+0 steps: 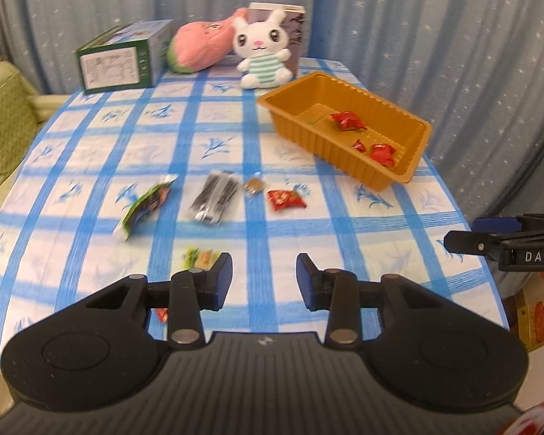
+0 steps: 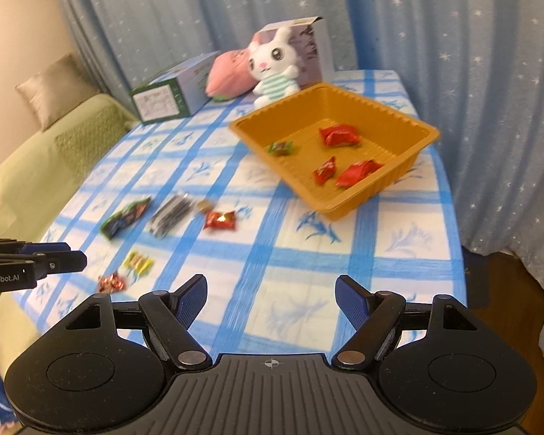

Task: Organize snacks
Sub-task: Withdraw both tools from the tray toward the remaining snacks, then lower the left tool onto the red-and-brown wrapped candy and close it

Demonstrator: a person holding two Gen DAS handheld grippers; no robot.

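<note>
Orange tray: the plastic tray (image 2: 409,123) stands on the far right part of the surface (image 2: 380,264), which wears a blue checked cloth, in front of the plush rabbit (image 2: 272,69).
Done so far: four snacks lie in the tray, namely three red wrapped sweets (image 2: 339,135) and one small green sweet (image 2: 281,148). In my judgement, less than half of the work is finished.
Left to do: six snacks remain on the cloth. In the middle row lie a green packet (image 1: 145,204), a dark striped packet (image 1: 214,199), a small brown sweet (image 1: 254,185) and a red packet (image 1: 284,200). Nearer to the front edge lie a yellow-green sweet (image 2: 138,262) and a red foil sweet (image 2: 111,282).
Left tool: the left tool (image 1: 264,279) hangs above the near part of the cloth, tilted downward; its jaws are parted and nothing is between them. The yellow-green sweet is just beside its left finger.
Right tool: the right tool (image 2: 270,295) is also above the near edge, pointing down toward the cloth, with the jaws wide apart and empty.
Relation of the tools: they stand side by side, well apart; each one appears at the border of the other's view.
</note>
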